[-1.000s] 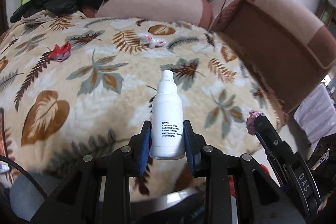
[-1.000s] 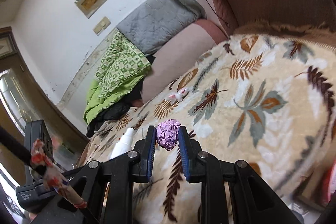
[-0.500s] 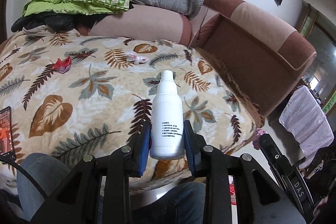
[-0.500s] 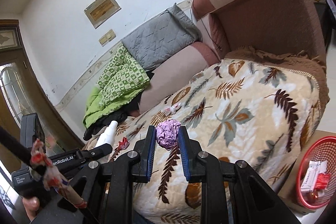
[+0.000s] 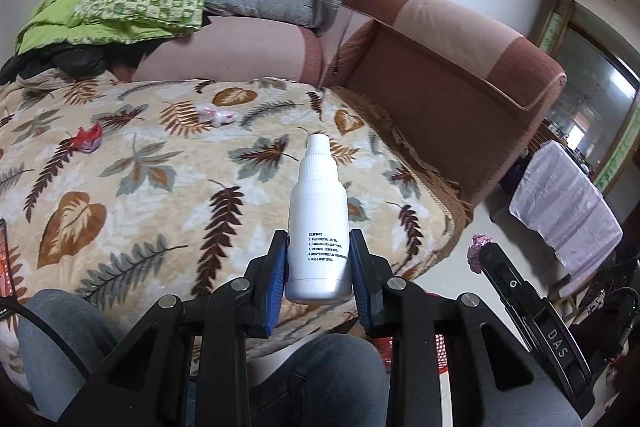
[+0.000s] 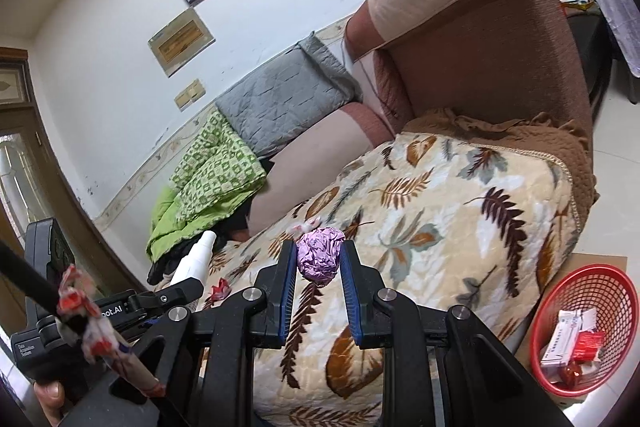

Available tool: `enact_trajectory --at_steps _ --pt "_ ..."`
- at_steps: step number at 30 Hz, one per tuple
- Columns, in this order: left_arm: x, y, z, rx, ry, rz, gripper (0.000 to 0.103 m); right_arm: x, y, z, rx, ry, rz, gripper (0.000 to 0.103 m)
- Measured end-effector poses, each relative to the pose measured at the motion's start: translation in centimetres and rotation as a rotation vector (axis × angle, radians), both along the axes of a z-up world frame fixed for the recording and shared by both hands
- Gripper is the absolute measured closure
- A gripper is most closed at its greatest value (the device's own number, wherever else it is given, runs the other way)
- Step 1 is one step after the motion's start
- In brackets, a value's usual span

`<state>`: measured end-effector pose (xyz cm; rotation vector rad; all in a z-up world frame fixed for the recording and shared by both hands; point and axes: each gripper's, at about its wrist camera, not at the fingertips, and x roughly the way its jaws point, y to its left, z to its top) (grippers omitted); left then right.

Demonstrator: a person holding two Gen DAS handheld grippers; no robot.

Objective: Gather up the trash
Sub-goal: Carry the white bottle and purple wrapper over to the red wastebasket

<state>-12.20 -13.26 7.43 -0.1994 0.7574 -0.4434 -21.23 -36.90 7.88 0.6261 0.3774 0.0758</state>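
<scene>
A: What did the left gripper [image 5: 319, 263] hold?
B: A white plastic bottle [image 5: 318, 227], upright between its blue pads above the leaf-patterned blanket [image 5: 120, 187].
A: And the right gripper [image 6: 318, 277]?
B: Clamped on a crumpled purple foil ball [image 6: 320, 255]; the red mesh basket [image 6: 576, 323] sat well apart, lower right.
</scene>
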Motion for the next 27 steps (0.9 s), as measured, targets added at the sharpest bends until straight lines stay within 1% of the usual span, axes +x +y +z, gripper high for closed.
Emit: enact_trajectory --at_steps 9,20,27 --pt "-0.7 -3.2 0.8 -0.003 -0.015 -0.077 0.074 -1.6 -2.4 0.0 -0.007 0.012 -0.073 0.08" --pt "-1.2 -7.4 1.0 0.007 -0.021 -0.165 0.074 -3.5 -6.2 -1.7 -0.017 0.102 -0.182 0.08" --pt "-2.3 -10.9 -0.1 0.028 -0.002 -0.241 0.074 -5.1 -8.6 -3.3 -0.006 0.173 -0.257 0.08"
